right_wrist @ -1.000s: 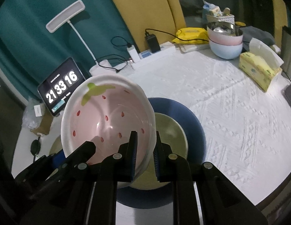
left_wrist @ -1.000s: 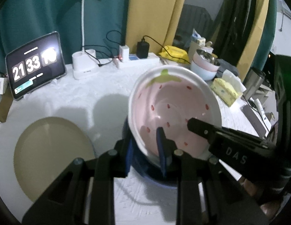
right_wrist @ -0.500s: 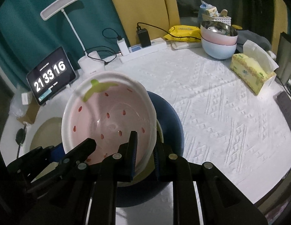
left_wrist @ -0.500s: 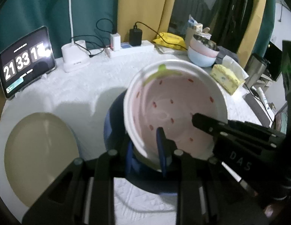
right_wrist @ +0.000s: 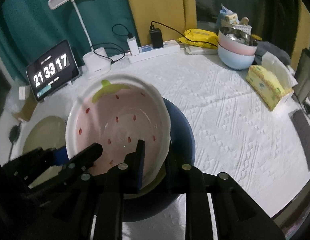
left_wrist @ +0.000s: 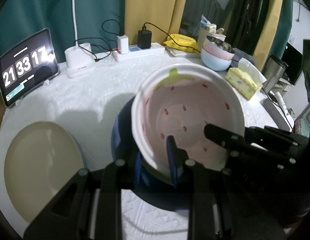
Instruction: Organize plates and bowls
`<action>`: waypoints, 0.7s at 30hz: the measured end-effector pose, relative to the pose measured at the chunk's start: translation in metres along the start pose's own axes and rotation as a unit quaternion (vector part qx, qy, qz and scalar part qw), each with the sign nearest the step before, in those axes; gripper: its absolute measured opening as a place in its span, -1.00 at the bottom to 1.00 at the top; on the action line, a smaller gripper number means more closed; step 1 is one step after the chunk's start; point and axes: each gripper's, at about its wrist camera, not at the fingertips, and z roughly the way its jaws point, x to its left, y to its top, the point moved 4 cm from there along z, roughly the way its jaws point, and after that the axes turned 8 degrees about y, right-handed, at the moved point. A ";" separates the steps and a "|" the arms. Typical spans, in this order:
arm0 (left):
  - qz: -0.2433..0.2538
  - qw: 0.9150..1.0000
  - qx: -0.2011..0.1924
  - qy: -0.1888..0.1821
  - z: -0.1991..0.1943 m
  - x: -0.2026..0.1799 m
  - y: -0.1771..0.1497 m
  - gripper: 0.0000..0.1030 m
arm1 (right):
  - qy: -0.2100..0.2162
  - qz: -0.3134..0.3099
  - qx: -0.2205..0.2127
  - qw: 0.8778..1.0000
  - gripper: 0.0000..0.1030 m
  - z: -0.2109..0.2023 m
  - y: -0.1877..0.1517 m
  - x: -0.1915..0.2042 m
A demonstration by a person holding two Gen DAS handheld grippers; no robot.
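Observation:
A white bowl (left_wrist: 186, 120) (right_wrist: 119, 124), pink inside with red seeds and a green leaf, hangs tilted just over a dark blue plate (left_wrist: 123, 132) (right_wrist: 182, 132). A yellow-green dish (right_wrist: 153, 188) lies on that plate. My left gripper (left_wrist: 155, 154) (right_wrist: 77, 152) is shut on the bowl's near-left rim, one blue pad inside and one outside. My right gripper (right_wrist: 155, 152) (left_wrist: 228, 132) straddles the near-right rim. Its jaws are opening, and a sliver of the dish shows between the bowl wall and the outer finger. A beige plate (left_wrist: 41, 170) (right_wrist: 45, 132) lies flat to the left.
Along the back of the white-clothed table stand a tablet clock (left_wrist: 27, 68), a lamp base (left_wrist: 80, 62) and a power strip (left_wrist: 139, 50) with chargers. At the back right are stacked bowls (right_wrist: 236, 48), a yellow tissue box (right_wrist: 268, 84) and a steel cup (left_wrist: 273, 74).
The bowl has sunk closer to the blue plate and rolled a little. The right gripper's fingers stand slightly wider apart on the rim. The left gripper keeps its hold.

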 end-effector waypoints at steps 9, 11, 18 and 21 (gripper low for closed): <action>-0.009 1.000 0.001 0.001 0.002 0.007 0.001 -0.53 | -0.065 -0.048 -0.010 0.997 -0.30 -0.004 0.005 0.012; -0.009 1.000 -0.001 -0.002 0.001 0.009 0.002 -0.53 | -0.063 -0.049 -0.013 0.997 -0.30 -0.005 0.007 0.012; -0.008 1.000 -0.018 -0.001 -0.011 0.015 0.006 -0.50 | -0.048 -0.047 -0.013 0.998 -0.28 -0.006 0.008 0.014; -0.012 1.000 -0.022 0.002 -0.014 0.020 0.008 -0.50 | -0.044 -0.045 -0.015 0.998 -0.25 -0.009 0.007 0.012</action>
